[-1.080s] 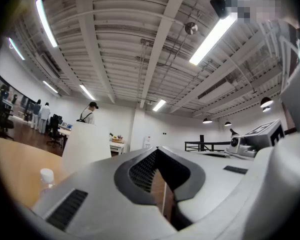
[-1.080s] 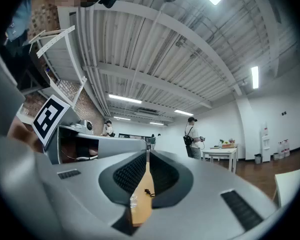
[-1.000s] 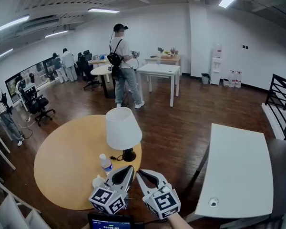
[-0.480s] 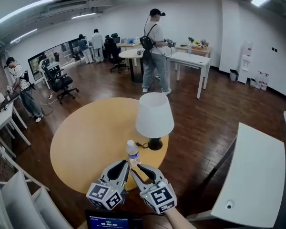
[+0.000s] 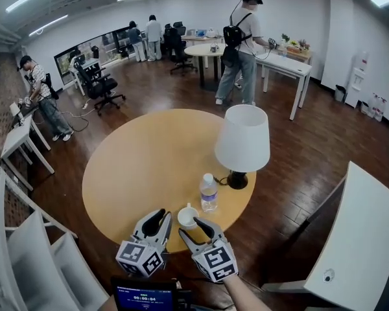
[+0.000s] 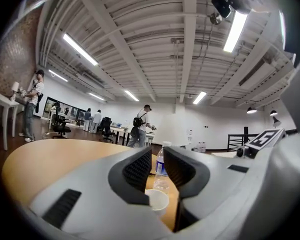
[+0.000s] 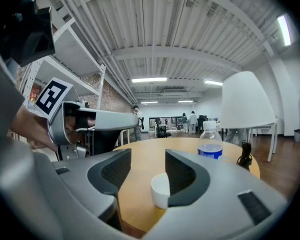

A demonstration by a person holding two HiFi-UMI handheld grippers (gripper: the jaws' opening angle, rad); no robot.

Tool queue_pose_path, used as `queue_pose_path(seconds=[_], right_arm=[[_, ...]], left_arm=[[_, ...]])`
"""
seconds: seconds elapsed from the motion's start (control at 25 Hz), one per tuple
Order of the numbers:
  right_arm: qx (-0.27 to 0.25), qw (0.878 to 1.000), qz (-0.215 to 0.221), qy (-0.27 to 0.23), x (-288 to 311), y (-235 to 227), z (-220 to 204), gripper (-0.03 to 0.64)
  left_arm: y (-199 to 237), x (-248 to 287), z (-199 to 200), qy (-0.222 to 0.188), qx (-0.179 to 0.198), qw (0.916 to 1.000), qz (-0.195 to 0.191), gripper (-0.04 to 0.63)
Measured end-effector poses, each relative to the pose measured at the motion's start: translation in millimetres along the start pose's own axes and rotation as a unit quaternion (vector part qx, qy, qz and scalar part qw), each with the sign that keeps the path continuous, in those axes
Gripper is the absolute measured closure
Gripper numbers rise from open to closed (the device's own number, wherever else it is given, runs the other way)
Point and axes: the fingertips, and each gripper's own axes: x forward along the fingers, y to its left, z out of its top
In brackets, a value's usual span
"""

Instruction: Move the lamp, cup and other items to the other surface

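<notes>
The right gripper (image 5: 189, 228) has just been opened, the cup (image 7: 160, 190) framed between its jaws, ungripped. The left gripper (image 5: 157, 216) is set nearly closed, empty.

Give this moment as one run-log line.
right tongs: just opening, small white cup at tips, ungripped | left tongs: open, empty | white-shaded lamp: on round wooden table

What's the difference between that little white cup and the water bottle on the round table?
The cup is short, white and open-topped; the bottle is taller, clear and capped, with a blue label. The cup sits nearest the table's edge; the bottle stands further in, closer to the lamp. Both stand upright on the round table.
</notes>
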Motion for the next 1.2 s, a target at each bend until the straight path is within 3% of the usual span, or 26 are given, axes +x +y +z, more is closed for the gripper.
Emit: queue_pose_path(seconds=[0.2,0.28,0.6,0.92,1.2], right_arm=[[0.016,0.998,-0.05,0.039,24,-12,-43,0.249],[0.023,0.996,-0.072,0.05,33,-19,-60,0.217],[0.05,0.987,-0.137,0.072,66,-43,-104,0.21],[0.045,0.985,-0.137,0.091,92,-47,-119,0.192],[0.026,0.988,-0.13,0.08,90,-46,-117,0.222]], left_arm=[[22,4,-8,0.013,0.007,0.9999,-0.009,0.509],[29,8,-12,0.019,0.01,0.9996,-0.017,0.509],[45,31,-41,0.049,0.013,0.9966,-0.065,0.509],[53,55,-46,0.054,0.011,0.9934,-0.1,0.509],[53,61,-51,0.061,0.006,0.9921,-0.11,0.509]])
